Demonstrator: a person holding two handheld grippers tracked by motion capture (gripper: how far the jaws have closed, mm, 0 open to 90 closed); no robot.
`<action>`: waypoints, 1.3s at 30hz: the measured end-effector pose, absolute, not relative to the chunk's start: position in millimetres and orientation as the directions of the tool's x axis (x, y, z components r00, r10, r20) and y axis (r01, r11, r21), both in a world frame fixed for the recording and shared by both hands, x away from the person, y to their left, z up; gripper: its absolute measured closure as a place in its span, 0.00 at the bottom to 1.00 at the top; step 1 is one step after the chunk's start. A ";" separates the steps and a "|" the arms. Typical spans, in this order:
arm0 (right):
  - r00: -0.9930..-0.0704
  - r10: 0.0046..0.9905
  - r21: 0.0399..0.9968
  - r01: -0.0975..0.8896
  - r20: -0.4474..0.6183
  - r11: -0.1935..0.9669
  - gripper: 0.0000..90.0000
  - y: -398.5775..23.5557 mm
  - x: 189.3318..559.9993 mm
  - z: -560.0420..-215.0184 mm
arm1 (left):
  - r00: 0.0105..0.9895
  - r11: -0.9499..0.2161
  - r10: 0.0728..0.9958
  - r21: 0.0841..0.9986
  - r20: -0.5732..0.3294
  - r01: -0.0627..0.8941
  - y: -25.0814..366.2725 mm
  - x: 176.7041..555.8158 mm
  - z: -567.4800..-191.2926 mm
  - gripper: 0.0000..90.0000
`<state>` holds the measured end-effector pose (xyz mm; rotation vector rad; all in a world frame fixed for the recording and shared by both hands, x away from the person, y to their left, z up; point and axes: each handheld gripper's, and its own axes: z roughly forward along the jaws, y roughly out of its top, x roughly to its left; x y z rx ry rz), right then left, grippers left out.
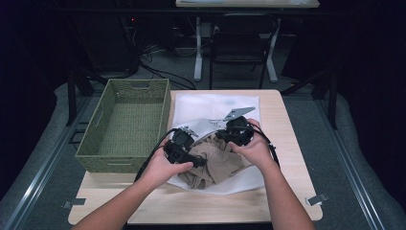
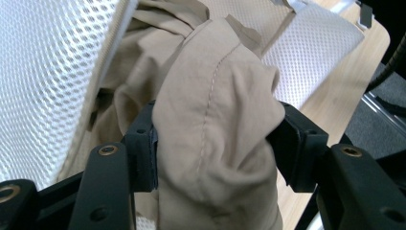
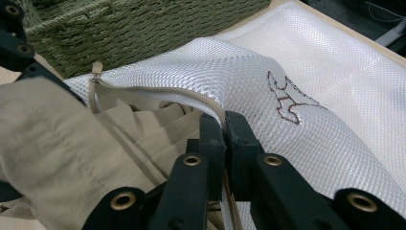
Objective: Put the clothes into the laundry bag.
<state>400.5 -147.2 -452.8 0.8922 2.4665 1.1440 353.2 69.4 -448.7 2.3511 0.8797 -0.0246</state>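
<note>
A tan garment [image 1: 218, 163] lies bunched at the mouth of a white mesh laundry bag [image 1: 215, 103] on the table. My left gripper [image 1: 194, 160] has a thick fold of the garment [image 2: 215, 96] between its jaws, and the cloth fills the gap and presses on both pads. My right gripper [image 1: 219, 136] is shut on the bag's zipper edge [image 3: 158, 91], holding the mesh [image 3: 311, 86] up over the garment [image 3: 52, 143]. In the left gripper view the mesh [image 2: 43, 72] lies on both sides of the cloth.
A green woven basket [image 1: 105, 108] stands at the table's left, close to the bag, and its wall [image 3: 143, 28] rises just past the zipper. Bare wooden tabletop [image 1: 287, 158] lies to the right and front. A chair and desk legs stand beyond the far edge.
</note>
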 end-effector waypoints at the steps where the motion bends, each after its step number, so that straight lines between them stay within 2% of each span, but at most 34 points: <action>1: -0.770 0.637 0.763 0.416 0.006 0.495 0.96 -147.1 400.5 -452.7 | 0.780 -0.592 0.587 0.541 -0.219 0.597 69.6 352.2 -449.4 0.47; 6: -0.770 0.638 0.760 0.415 0.002 0.499 0.97 -145.9 399.9 -452.8 | 0.784 -0.619 0.588 0.513 -0.200 0.595 67.9 349.8 -460.8 0.45; 20: -0.769 0.639 0.763 0.413 0.001 0.496 0.96 -145.8 398.6 -451.6 | 0.760 -0.611 0.629 0.499 -0.165 0.614 71.7 362.3 -472.7 0.46; 26: -0.771 0.637 0.762 0.411 -0.002 0.500 0.96 -145.0 399.1 -452.1 | 0.765 -0.615 0.620 0.499 -0.172 0.611 71.9 364.9 -475.2 0.65; 29: -0.771 0.637 0.763 0.410 -0.003 0.500 0.96 -145.4 399.3 -452.1 | 0.741 -0.590 0.648 0.499 -0.176 0.635 73.8 368.7 -476.3 0.63; 32: -0.769 0.639 0.763 0.413 -0.001 0.498 0.96 -145.7 398.9 -451.9 | 0.731 -0.582 0.661 0.499 -0.171 0.642 73.7 370.9 -478.5 0.55; 39: -0.768 0.641 0.765 0.414 0.001 0.494 0.96 -147.1 399.1 -451.5 | 0.734 -0.582 0.657 0.501 -0.174 0.640 73.3 371.4 -479.6 0.55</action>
